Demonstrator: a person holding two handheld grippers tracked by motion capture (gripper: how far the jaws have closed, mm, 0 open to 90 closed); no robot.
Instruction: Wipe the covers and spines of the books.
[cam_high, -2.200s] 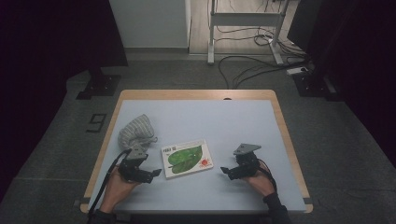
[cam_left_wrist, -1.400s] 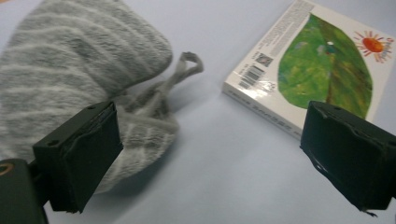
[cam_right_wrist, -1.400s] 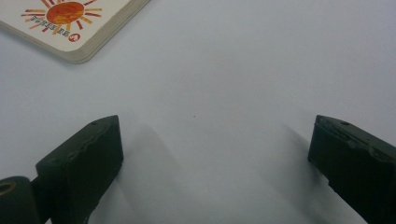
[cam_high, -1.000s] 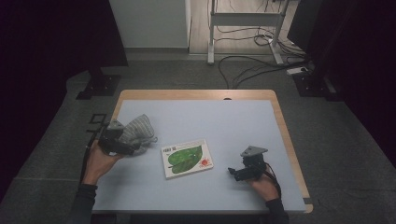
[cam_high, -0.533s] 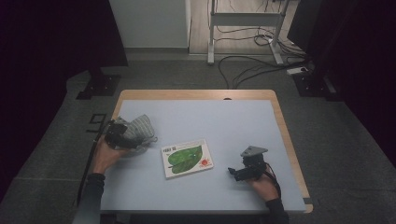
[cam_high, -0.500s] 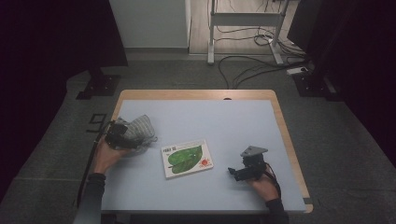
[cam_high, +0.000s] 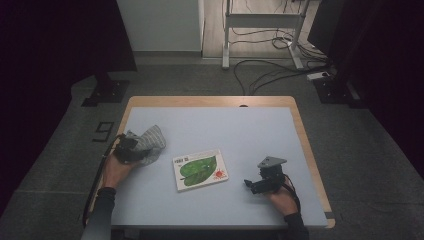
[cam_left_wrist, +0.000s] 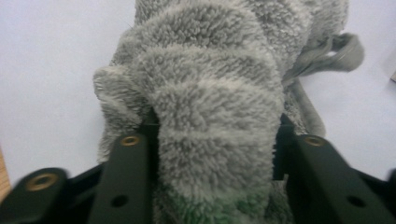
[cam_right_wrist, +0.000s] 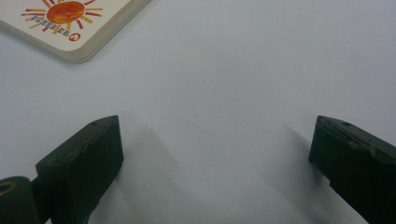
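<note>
Grasp step: left gripper (cam_left_wrist: 212, 140) is clamping the fluffy grey striped cloth (cam_high: 146, 145) near the table's (cam_high: 260, 125) left edge. Right gripper (cam_right_wrist: 215, 158) is idling, jaws spread, beside the green-leaf picture book (cam_high: 200, 169). Next move likely calls for lifting the cloth clear.

A picture book (cam_high: 200, 169) with a green leaf and an orange sun on its cover was seen lying flat at lower centre of the high view, on the pale blue table (cam_high: 235, 130). Cables (cam_high: 265, 75) were noted on the floor at upper right.
</note>
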